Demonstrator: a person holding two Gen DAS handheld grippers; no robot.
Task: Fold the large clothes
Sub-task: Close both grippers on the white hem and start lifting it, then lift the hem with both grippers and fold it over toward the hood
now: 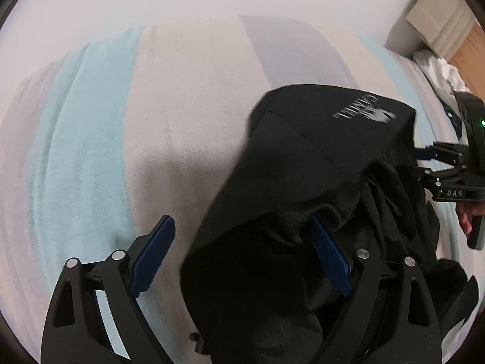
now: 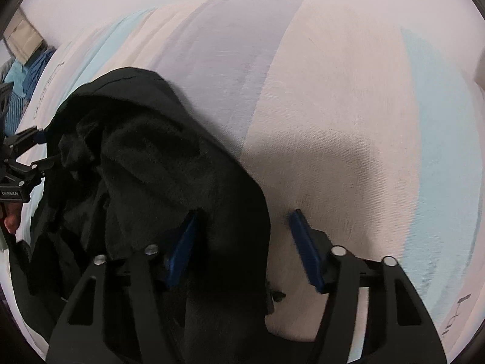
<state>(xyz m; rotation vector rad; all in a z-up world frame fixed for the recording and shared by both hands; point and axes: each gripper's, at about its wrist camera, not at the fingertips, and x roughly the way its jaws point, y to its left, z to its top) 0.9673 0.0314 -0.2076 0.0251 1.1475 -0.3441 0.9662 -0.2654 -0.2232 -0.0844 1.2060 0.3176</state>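
**Both jaws spread over the black garment**

My left gripper (image 1: 242, 251) is standing open, its pads not pressing; the black garment (image 1: 318, 166) is lying between them, bunched toward three o'clock. My right gripper (image 2: 242, 242) is also gaping, cloth against its nine o'clock pad only. The garment is resting crumpled on the striped bedsheet (image 2: 348, 121), which is spreading toward twelve o'clock.

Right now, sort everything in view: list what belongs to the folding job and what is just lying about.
Belongs to the job:
- black garment with grey lettering
- left gripper, jaws apart around its edge
- right gripper, likewise
- striped bed cover it lies on

Just lying about:
- white printed cloth at the bed's edge
- blue cloth
- beige box
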